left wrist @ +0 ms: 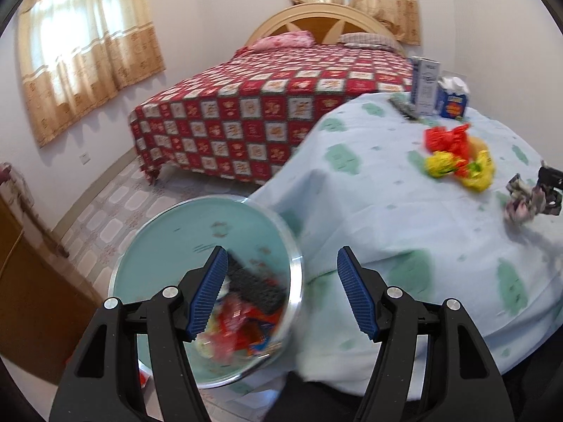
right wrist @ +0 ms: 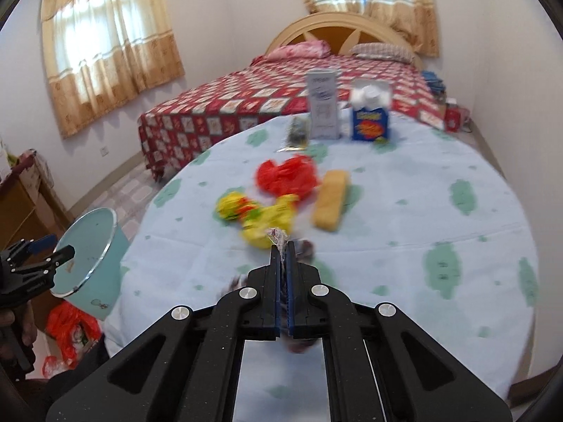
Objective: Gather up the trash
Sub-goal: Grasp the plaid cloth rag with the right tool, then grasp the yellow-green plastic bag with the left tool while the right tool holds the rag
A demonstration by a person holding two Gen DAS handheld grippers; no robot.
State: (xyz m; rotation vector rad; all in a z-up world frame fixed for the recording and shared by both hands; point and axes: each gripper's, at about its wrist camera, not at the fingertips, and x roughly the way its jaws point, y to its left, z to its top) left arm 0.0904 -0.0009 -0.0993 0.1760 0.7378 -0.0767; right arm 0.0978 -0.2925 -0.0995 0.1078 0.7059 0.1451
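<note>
The right gripper (right wrist: pixel 284 246) is clamped on a crumpled wrapper (right wrist: pixel 278 237) over the table (right wrist: pixel 404 232) (red and yellow wrappers (right wrist: pixel 286 176) lie just beyond), while the left gripper (left wrist: pixel 279 260) gapes empty beside the bin (left wrist: pixel 169 232) of trash at the table's edge.

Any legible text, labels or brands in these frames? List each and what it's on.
None can be read.
Tall white carton: printed lines, too blurred.
Blue box: yellow and red logo, lettering too blurred.
Crumpled wrapper in the right gripper: print too small and blurred.
</note>
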